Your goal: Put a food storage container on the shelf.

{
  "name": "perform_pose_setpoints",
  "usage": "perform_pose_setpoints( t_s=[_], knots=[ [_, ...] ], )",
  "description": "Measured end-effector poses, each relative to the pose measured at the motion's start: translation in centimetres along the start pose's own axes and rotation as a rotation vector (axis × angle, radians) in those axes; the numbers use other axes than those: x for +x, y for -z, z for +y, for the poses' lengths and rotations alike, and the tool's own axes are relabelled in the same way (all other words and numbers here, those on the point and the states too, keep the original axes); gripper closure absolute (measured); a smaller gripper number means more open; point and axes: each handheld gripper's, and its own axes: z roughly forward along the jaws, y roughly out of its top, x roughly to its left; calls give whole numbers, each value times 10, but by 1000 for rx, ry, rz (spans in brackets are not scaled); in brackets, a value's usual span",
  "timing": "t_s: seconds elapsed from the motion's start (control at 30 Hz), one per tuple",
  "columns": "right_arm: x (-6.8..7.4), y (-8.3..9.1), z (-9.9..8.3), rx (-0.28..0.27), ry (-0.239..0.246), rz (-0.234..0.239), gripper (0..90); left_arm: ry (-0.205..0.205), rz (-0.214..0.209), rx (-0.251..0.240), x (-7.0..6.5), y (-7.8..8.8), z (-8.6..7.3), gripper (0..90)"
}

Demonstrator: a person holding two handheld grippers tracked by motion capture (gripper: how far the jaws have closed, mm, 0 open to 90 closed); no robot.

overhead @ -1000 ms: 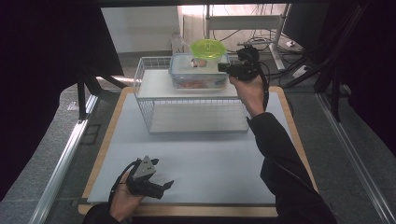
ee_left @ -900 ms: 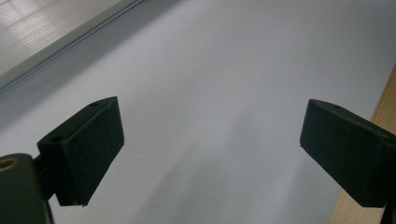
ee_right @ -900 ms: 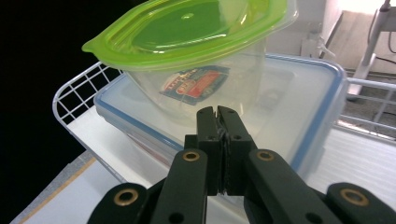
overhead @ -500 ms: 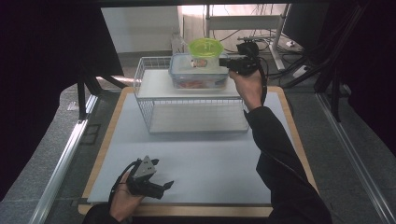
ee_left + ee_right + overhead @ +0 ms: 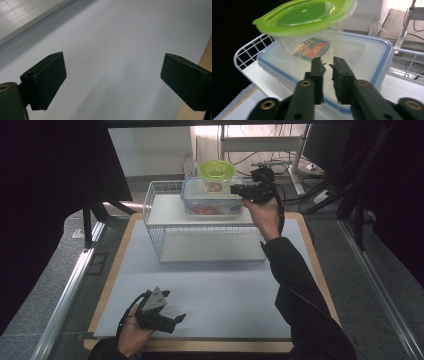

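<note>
Right gripper (image 5: pixel 235 190) easing off at the stacked tubs, jaws just parting, nothing between them.
Green-lidded tub (image 5: pixel 216 171) sits tilted on the blue-rimmed box (image 5: pixel 212 196), at 12 o'clock on the wire rack (image 5: pixel 165 225); one nudge could topple it. Left gripper (image 5: pixel 176 319) idles open at 7 o'clock.

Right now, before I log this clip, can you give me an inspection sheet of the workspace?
Surface: white mat on a wood-edged table.
Job's things: green-lidded tub on blue-rimmed box, atop wire rack.
Clutter: nothing seen.
Grippers: left gripper open near the mat's front edge; right gripper at the tub, jaws just been opening, nothing between them.
Cables: tangle behind the table.
Surroundings: black curtains, monitor.
</note>
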Motion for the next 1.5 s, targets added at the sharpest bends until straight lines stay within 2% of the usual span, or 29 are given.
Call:
perform_pose_setpoints(
  t_s=[0.1, 0.23, 0.53, 0.83, 1.07, 1.5],
  knots=[
    [1, 9, -7, -3, 15, 19, 601, -3, 2, 1, 0, 0, 0, 62],
    [5, 20, -16, -4, 46, 30, 468, -5, 4, 1, -1, -1, 0, 61],
    [18, 39, -43, 25, 121, 46, 296, -5, 6, 2, -1, -1, 0, 60],
    [26, 49, -73, 49, 175, 41, 196, -6, 5, 0, 0, -1, 0, 55],
    [30, 56, -94, 66, 192, 47, 141, 0, 5, 1, 0, -1, 0, 45],
    [21, 71, -144, 107, 210, 50, 55, 12, -6, 2, 1, -3, -1, 41]
  ],
)
